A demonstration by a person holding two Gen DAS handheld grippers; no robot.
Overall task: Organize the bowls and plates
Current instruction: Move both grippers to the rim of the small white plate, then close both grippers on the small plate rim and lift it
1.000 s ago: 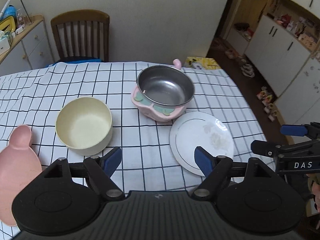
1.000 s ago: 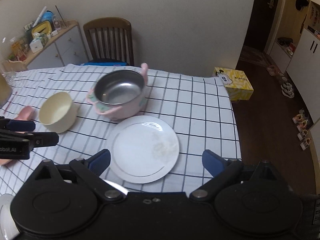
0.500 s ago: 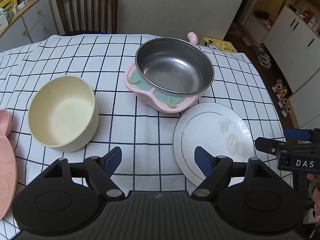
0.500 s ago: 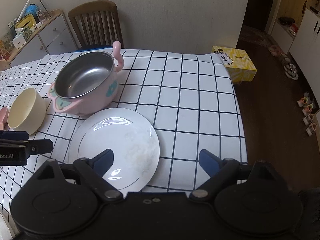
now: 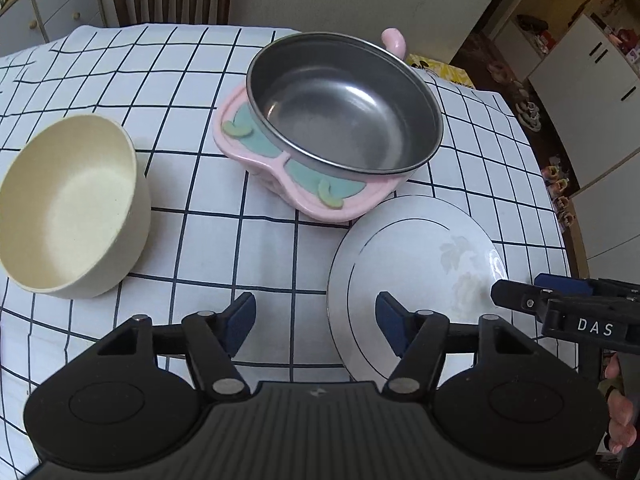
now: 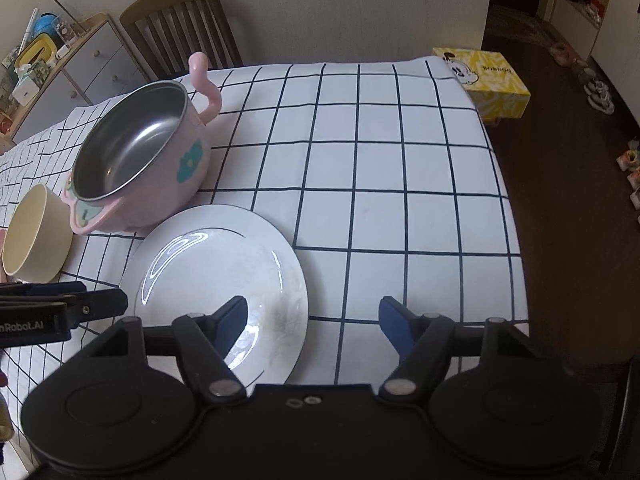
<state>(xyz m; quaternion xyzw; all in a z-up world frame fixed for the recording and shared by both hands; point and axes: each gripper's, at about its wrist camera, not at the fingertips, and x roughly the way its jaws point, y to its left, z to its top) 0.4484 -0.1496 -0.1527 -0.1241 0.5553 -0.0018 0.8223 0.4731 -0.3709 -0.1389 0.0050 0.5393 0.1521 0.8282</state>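
Jaws on both grippers closing, nothing between them: white plate [image 6: 216, 276] flat on table under right gripper [image 6: 312, 320], so I'd hook its near rim, not pinch flat.

A wooden chair [image 6: 182, 26] stands behind the checked tablecloth [image 6: 380, 168]; a yellow box [image 6: 486, 76], possibly tissues, sits beyond.
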